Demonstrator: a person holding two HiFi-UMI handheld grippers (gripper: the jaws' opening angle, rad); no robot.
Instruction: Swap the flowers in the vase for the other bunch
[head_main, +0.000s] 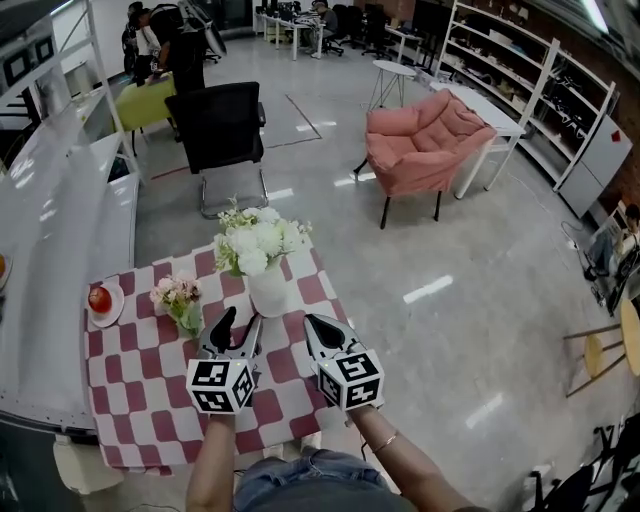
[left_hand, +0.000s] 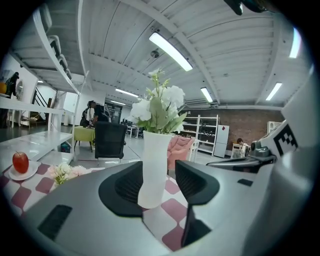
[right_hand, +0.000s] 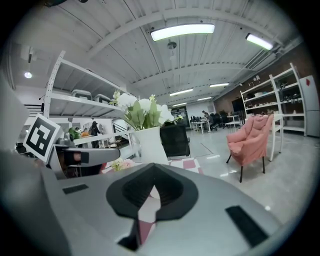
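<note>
On checked table (head_main: 290, 400): vase (head_main: 268, 290) of white flowers (head_main: 255, 240) at 12 o'clock from left gripper (head_main: 240, 320), framed between its released jaws. Pink bunch (head_main: 178, 298) at 10, apple (head_main: 99, 299) beyond. Right gripper (head_main: 320, 325) clenched, empty. Apple only in head, left gripper views.

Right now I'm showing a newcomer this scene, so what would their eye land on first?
The tall white vase of white flowers, mid-table on the red-and-white checked cloth, grabs attention first. Left of it sit a small pink flower bunch and a red apple on a white plate. Beyond, a salmon-pink armchair stands out on the grey floor.
</note>
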